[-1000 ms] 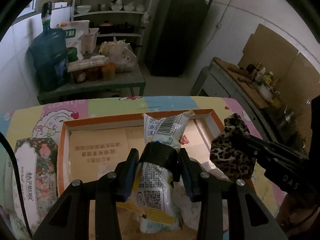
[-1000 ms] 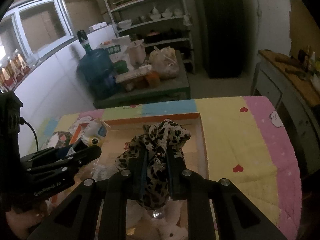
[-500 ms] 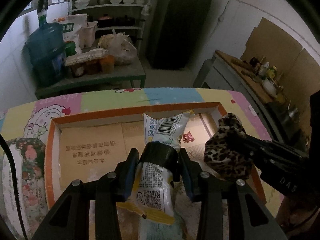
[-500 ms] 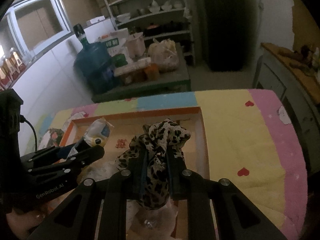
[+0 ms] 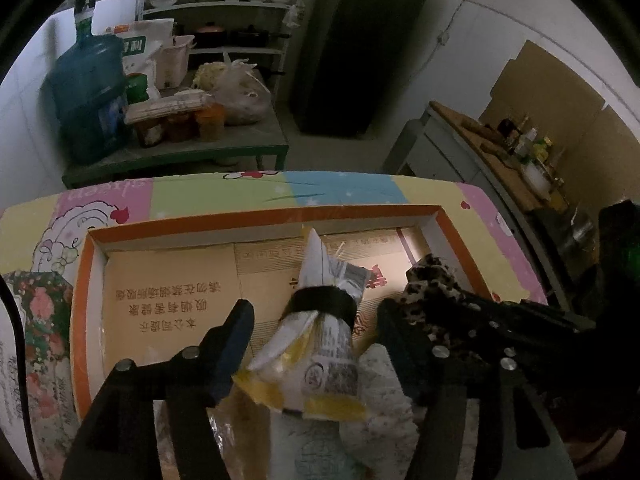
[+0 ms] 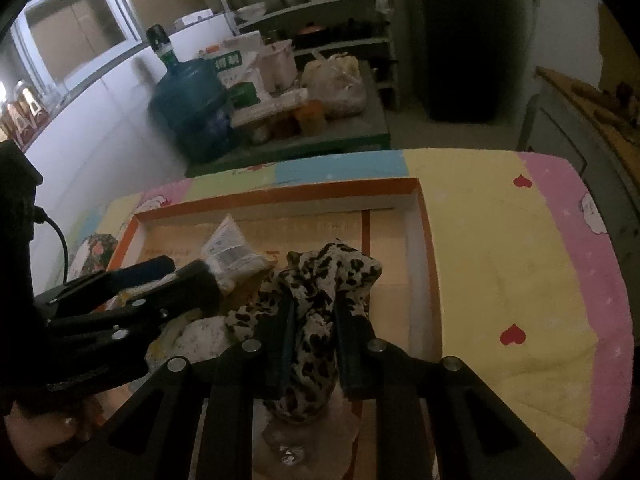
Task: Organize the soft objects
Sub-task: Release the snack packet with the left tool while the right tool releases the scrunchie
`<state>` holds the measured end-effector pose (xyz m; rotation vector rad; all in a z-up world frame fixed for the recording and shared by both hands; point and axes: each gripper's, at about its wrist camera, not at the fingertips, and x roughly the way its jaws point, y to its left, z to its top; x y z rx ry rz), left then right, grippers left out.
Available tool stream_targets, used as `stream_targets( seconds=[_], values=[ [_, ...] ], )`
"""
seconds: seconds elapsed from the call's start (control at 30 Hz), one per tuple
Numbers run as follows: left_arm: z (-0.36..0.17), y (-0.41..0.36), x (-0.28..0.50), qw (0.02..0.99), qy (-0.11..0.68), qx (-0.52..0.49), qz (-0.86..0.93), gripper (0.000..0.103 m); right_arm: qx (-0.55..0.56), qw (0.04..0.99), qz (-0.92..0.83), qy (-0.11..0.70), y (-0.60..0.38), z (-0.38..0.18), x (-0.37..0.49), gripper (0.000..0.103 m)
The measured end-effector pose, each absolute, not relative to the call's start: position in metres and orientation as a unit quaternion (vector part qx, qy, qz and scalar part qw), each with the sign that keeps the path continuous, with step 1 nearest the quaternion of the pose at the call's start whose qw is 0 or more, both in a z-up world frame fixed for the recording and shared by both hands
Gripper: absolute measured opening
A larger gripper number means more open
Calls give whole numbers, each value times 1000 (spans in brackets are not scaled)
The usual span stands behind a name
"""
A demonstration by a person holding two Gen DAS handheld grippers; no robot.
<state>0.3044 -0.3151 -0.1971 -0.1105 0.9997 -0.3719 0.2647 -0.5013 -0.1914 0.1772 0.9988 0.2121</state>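
A white and yellow snack packet with a black band round its middle lies in the orange-rimmed cardboard box. My left gripper stands around it, jaws opening wide, pads clear of the packet. From the right wrist, the left gripper shows at the left with the packet beyond its tips. My right gripper is shut on a leopard-print cloth over the box, and its jaws are beginning to open. In the left wrist view that cloth and the right gripper sit at the right.
Pale soft items lie in the box's near end under both grippers. A floral tissue box sits left of the box. The table wears a pastel patchwork cloth. Behind stand a low table with a water jug, shelves and a dark fridge.
The left jaws have spread apart and let go of the packet, which has twisted and leans between them. Both grippers have sunk a little toward the box. The right one still holds the cloth.
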Motion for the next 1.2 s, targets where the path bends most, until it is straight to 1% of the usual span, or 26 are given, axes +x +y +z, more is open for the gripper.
stream_targets(
  seconds=[0.03,0.13,0.2,0.23,0.3,0.73,1.2],
  values=[
    [-196,-316,305,861,476,-50,-175,71,85,869,102,477,-501,-192,265,25],
    [-192,-317,302,863,471,-48,-177,72,88,868,103,478,-502,-192,264,34],
    [-189,-318,300,865,467,-48,-177,72,88,867,102,479,-503,-194,263,49],
    [-188,-317,300,866,466,-48,-178,73,88,867,99,480,-504,-194,261,50],
    [-184,-316,298,867,463,-51,-179,73,93,868,96,479,-506,-192,258,56],
    [-147,-311,277,880,431,-51,-192,73,105,886,71,446,-516,-160,234,58],
    [-121,-302,251,889,408,-51,-203,73,106,897,50,427,-506,-133,205,58]
  ],
)
